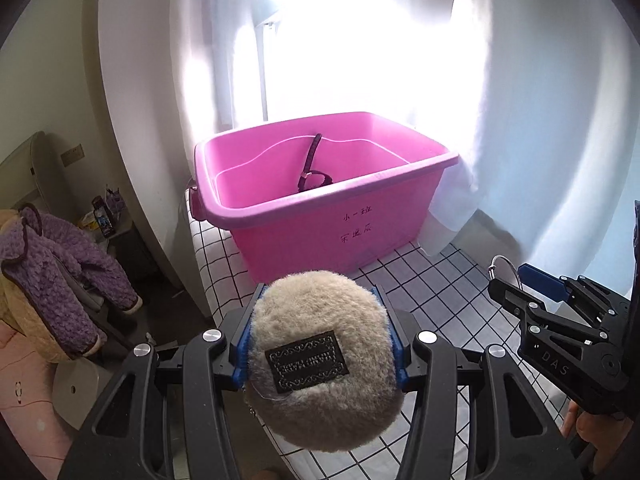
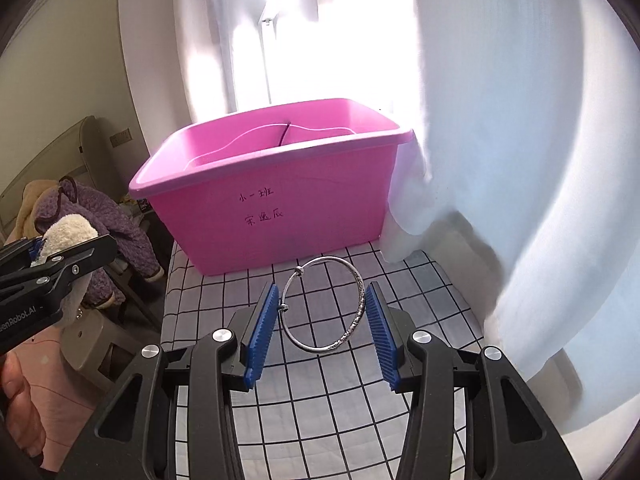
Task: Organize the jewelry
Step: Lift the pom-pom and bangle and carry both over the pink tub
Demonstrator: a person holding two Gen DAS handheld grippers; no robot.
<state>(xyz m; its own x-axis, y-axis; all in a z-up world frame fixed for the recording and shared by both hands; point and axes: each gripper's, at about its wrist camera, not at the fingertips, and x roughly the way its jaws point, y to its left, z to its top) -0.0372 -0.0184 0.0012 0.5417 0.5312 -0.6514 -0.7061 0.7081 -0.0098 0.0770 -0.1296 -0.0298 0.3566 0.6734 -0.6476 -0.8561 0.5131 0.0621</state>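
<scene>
My left gripper (image 1: 320,293) is shut on a round, fluffy beige pouch (image 1: 320,316) with a dark woven label; the same pouch (image 2: 70,227) and left gripper (image 2: 72,241) show at the left edge of the right wrist view. A thin silver bangle (image 2: 357,320) with a small clasp is pinched across its width between the blue pads of my right gripper (image 2: 322,290). Both are held in the air over the checked cloth, short of the pink plastic bin (image 1: 320,205) (image 2: 272,236). A dark strap (image 1: 310,164) lies inside the bin. From the left wrist, the right gripper (image 1: 516,282) and bangle (image 1: 505,261) appear at the right.
The bin stands on a white cloth with a black grid (image 2: 320,400), close to white curtains (image 2: 500,160) at the back and right. On the left, below the cloth's edge, a purple fleece garment (image 1: 60,264) hangs over a chair. A hand (image 2: 18,400) holds the left gripper.
</scene>
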